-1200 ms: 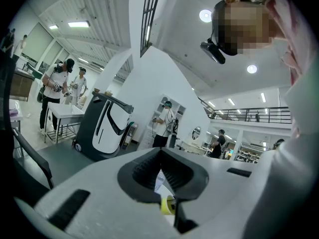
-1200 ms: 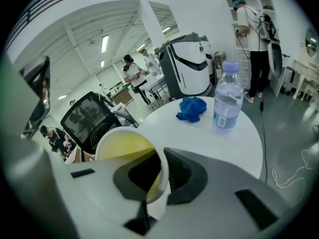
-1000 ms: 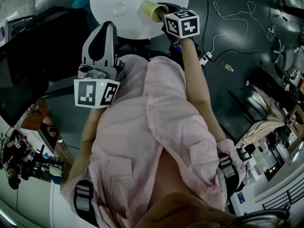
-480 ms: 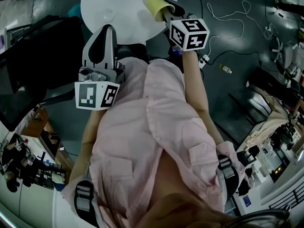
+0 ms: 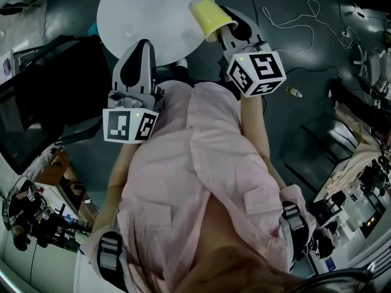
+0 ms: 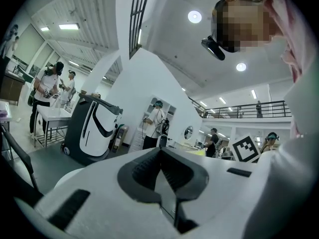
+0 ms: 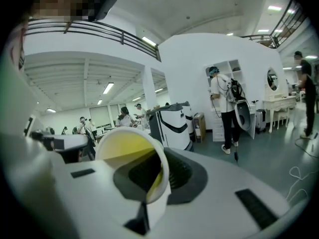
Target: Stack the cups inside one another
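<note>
Yellow cup (image 5: 211,16), one, pinched in right hand-held gripper (image 7: 152,176); left hand-held gripper (image 6: 162,169) closed, empty.

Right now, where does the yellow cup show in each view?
Head view: top centre, the yellow cup pinched in the right claw, at the white table's right edge.
Left gripper view: a small yellowish patch left of the marker cube may be it; too small to tell.
Right gripper view: centre-left, its wall between the claw's jaws.
Shared landmark: that marker cube, on the right claw, in head and left gripper views.
</note>
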Available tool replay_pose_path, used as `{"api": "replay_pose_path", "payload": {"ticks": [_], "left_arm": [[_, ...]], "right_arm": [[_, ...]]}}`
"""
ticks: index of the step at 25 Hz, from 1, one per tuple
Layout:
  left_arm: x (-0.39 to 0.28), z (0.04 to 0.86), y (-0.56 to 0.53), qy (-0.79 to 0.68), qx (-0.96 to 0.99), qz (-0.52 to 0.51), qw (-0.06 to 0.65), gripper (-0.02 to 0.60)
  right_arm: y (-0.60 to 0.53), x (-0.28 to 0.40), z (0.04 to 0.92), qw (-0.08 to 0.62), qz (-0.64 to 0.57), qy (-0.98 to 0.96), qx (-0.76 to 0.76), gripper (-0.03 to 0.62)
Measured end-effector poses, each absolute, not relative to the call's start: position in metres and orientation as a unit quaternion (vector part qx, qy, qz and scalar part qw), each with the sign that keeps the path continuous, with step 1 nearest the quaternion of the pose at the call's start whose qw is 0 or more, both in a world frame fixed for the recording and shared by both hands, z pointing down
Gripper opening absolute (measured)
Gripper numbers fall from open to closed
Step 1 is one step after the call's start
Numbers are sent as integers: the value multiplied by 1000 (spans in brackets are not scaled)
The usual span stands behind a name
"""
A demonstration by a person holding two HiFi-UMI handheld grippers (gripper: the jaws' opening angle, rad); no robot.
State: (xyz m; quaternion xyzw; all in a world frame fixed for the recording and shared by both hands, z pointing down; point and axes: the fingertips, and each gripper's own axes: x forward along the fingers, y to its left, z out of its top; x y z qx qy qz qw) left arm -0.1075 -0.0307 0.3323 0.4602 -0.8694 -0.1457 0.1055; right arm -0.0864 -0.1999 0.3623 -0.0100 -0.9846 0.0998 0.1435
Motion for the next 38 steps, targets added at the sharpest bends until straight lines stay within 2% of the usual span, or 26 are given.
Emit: {"api": "replay_pose_path", "payload": {"ticks": [7,17,24,38], "left_arm": [[-100,340,-33,-865,457,-164,127,15],[-94,337,-32,-867,456,-164,117,15],[-89,328,-31,-873,454,-150,97,15],[-82,325,-21,-878,449,-143,80,15]], "right_arm": [[-207,-35,326,78,95,-992,11,38],[-224,25,339,73,133,-986,71,38],[-222,32,335,52,143,-984,91,38],[-205,35,342,57,147,-984,80,38]]}}
